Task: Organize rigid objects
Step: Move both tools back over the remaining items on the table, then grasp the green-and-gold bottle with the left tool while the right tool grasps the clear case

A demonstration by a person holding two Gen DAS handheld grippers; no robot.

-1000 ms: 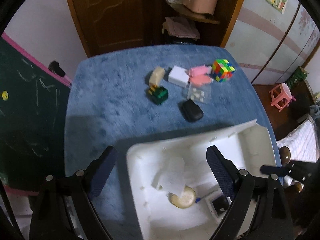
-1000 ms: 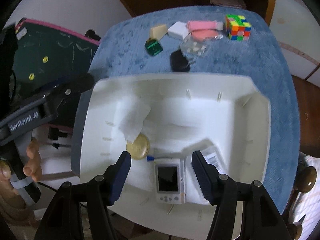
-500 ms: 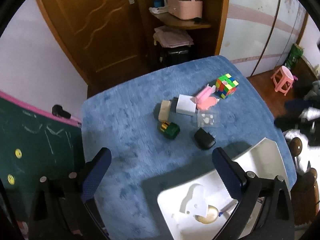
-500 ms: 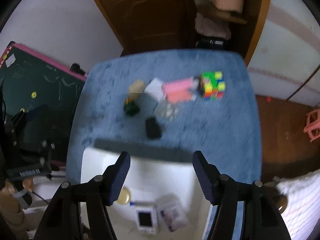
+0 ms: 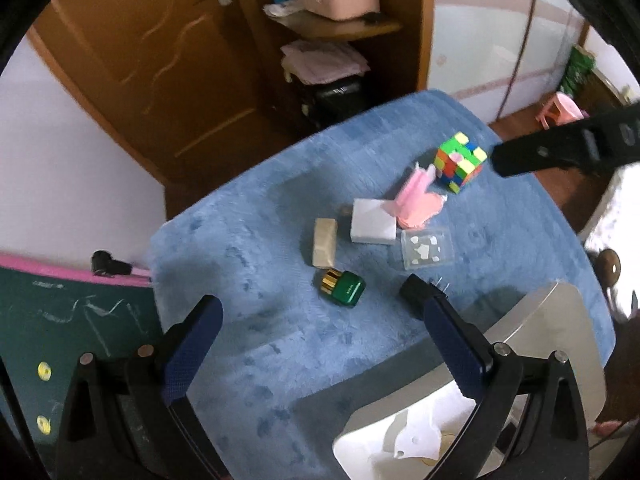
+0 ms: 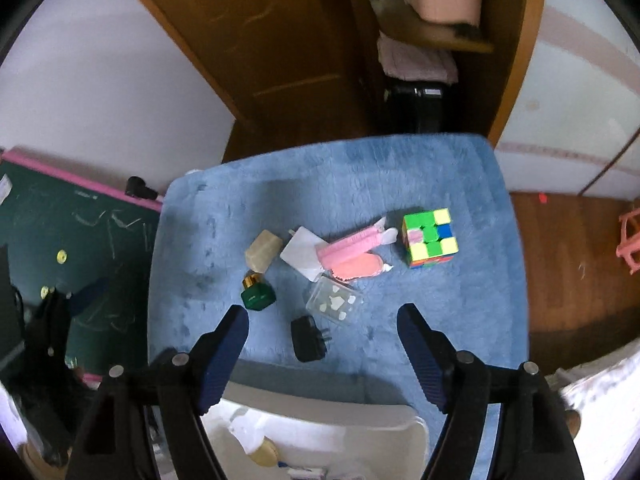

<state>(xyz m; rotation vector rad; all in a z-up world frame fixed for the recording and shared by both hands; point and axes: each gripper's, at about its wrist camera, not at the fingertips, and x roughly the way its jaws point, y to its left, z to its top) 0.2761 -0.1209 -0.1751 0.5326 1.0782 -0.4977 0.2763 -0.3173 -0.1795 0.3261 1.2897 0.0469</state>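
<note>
Loose objects lie clustered on a blue table (image 5: 248,248): a colourful puzzle cube (image 5: 460,162), a pink item (image 5: 416,200), a white box (image 5: 374,226), a beige block (image 5: 324,242), a clear case (image 5: 426,248), a green bottle (image 5: 342,288) and a black adapter (image 5: 414,292). A white bin (image 5: 532,360) with small things inside sits at the near edge. My left gripper (image 5: 320,340) hangs wide open and empty above the table. My right gripper (image 6: 322,354) is empty with its jaws opening. The black adapter (image 6: 306,338) lies on the table below the gap, near the green bottle (image 6: 258,294) and the cube (image 6: 430,242).
A green chalkboard (image 6: 80,232) with a pink rim stands at the table's left. Behind the table are a wooden door (image 5: 160,60) and a shelf (image 6: 436,36) with a pink box. A pink stool (image 5: 562,108) stands on the floor at the right.
Both grippers have drawn back from over the white bin toward the cluster, so the bin has slid to the bottom of both views. The right jaws have widened.
</note>
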